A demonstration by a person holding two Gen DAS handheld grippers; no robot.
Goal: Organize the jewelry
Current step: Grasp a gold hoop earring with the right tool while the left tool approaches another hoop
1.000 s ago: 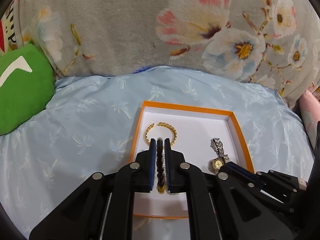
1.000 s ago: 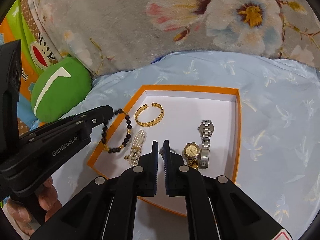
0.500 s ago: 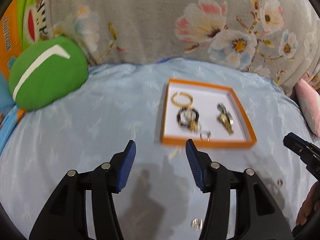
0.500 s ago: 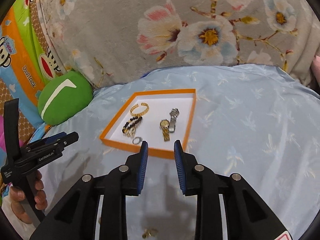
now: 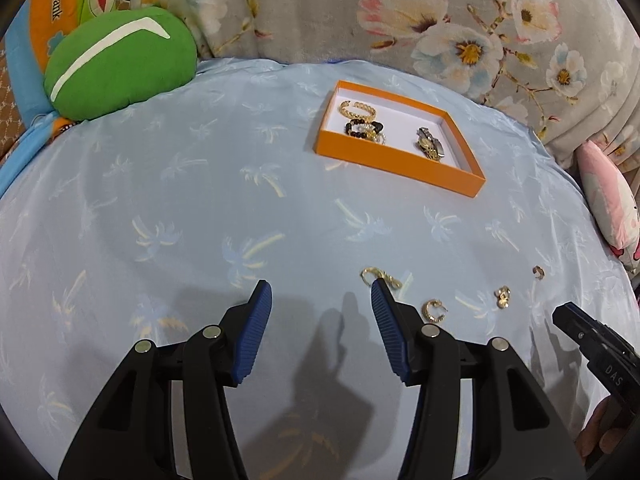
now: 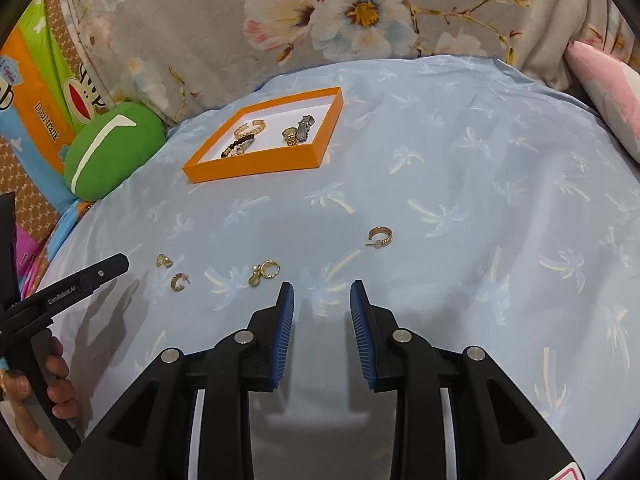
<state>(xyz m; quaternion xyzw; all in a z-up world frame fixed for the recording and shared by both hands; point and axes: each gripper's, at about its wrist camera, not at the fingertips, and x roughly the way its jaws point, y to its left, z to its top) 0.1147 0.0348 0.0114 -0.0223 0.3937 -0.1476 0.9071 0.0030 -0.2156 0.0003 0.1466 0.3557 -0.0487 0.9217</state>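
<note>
1. left hand-held gripper (image 5: 318, 300) released, empty; small gold hoop earrings (image 5: 434, 311) on the pale blue bedsheet (image 5: 200, 200), just right of it.
2. right hand-held gripper (image 6: 322, 300) released, empty; shallow orange cardboard tray (image 6: 256, 168) well beyond.

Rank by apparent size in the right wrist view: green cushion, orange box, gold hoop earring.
1. Orange box
2. Green cushion, close behind the box in apparent size
3. Gold hoop earring, far smaller despite lying nearer the camera

Glossy gold earrings (image 6: 380, 237), sheet (image 6: 460, 168) — smooth cloth
</note>
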